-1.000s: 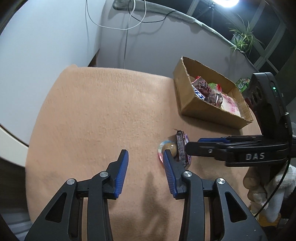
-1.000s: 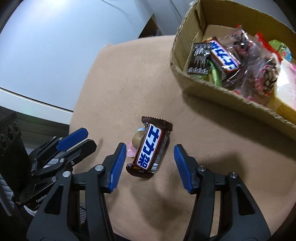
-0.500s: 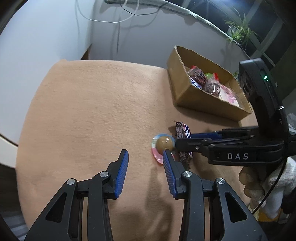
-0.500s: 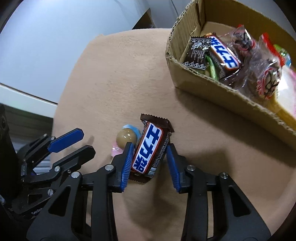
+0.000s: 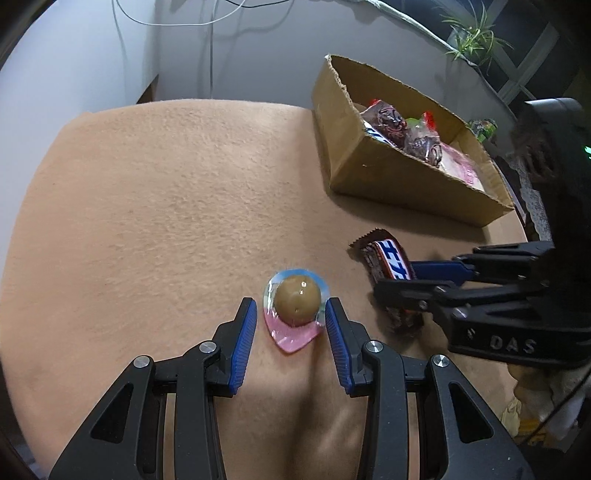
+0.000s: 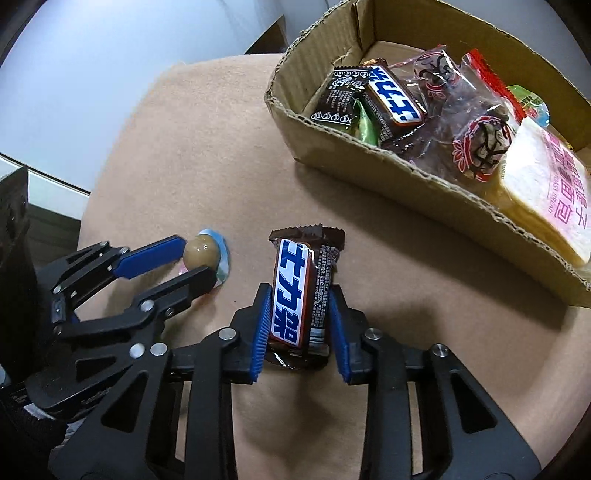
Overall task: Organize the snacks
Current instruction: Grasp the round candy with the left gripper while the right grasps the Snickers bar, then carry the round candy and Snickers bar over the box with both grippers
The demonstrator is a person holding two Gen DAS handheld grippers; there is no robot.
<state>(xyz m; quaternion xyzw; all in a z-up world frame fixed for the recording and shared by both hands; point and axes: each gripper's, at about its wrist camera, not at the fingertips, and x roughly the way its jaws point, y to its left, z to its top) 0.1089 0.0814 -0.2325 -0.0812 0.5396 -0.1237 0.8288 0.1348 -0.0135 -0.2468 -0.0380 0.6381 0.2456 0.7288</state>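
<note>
A brown chocolate bar [image 6: 299, 291] with a blue and white label is clamped between the pads of my right gripper [image 6: 299, 314]; it also shows in the left wrist view [image 5: 388, 266]. A small jelly cup [image 5: 297, 299] with a brown dome and pink-blue rim lies on the tan cloth between the fingers of my left gripper [image 5: 291, 321], which is open around it with small gaps at each side. The cup also shows in the right wrist view [image 6: 203, 253]. A cardboard box [image 6: 369, 158] holds several wrapped snacks at the far right.
The tan cloth [image 5: 147, 221] covers the table and drops off at its left and far edges. A white wall [image 5: 74, 55] with hanging cables stands behind. A plant [image 5: 476, 33] sits beyond the box. The right gripper body [image 5: 517, 314] sits close beside my left gripper.
My right gripper closed on the chocolate bar and lifted its front end. My left gripper moved forward and right so that the jelly cup now lies between its fingers.
</note>
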